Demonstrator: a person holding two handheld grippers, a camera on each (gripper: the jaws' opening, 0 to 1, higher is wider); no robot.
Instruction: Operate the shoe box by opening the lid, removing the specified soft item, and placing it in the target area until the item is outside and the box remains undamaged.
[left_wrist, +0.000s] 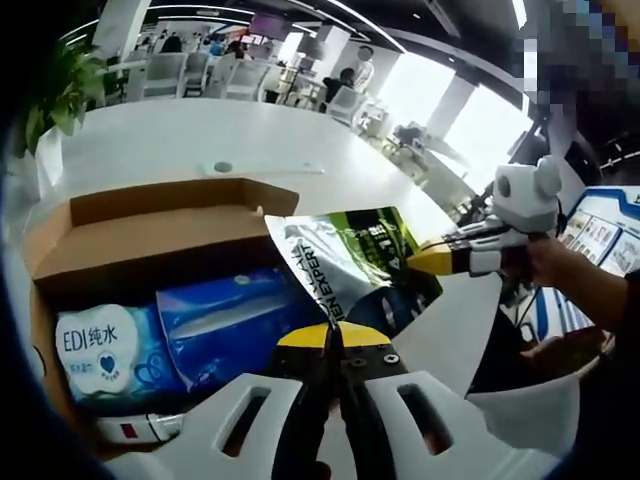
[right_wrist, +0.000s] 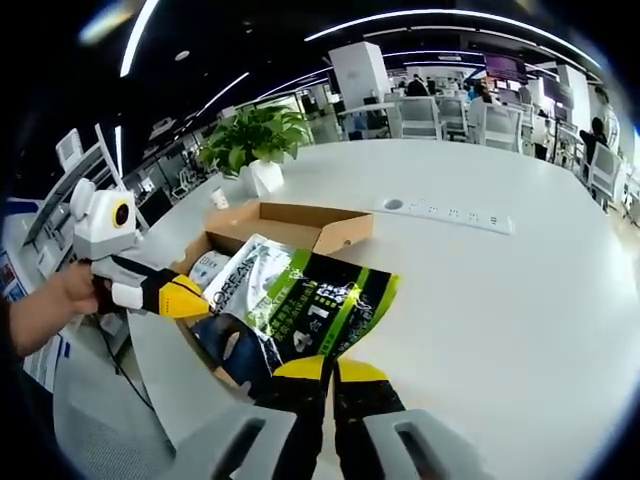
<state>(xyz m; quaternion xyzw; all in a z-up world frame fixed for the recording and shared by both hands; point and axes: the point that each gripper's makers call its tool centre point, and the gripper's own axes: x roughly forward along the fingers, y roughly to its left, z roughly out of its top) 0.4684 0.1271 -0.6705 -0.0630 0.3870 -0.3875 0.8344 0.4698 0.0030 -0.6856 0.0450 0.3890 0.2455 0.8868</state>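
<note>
An open cardboard shoe box (left_wrist: 150, 240) (right_wrist: 300, 225) stands on the white table with its lid folded back. A soft silver, black and green packet (left_wrist: 350, 260) (right_wrist: 300, 295) is held above the box's open top. My left gripper (left_wrist: 335, 340) (right_wrist: 195, 298) is shut on one edge of it. My right gripper (right_wrist: 330, 370) (left_wrist: 440, 260) is shut on the opposite edge, with a hand behind it. Inside the box lie a white and blue wipes pack (left_wrist: 100, 350) and a blue soft pack (left_wrist: 230, 325).
The white table (right_wrist: 500, 300) stretches wide beyond the box. A power strip (right_wrist: 440, 213) lies on it past the box, and a potted plant (right_wrist: 255, 135) stands near the box's far end. Office chairs and people are in the background.
</note>
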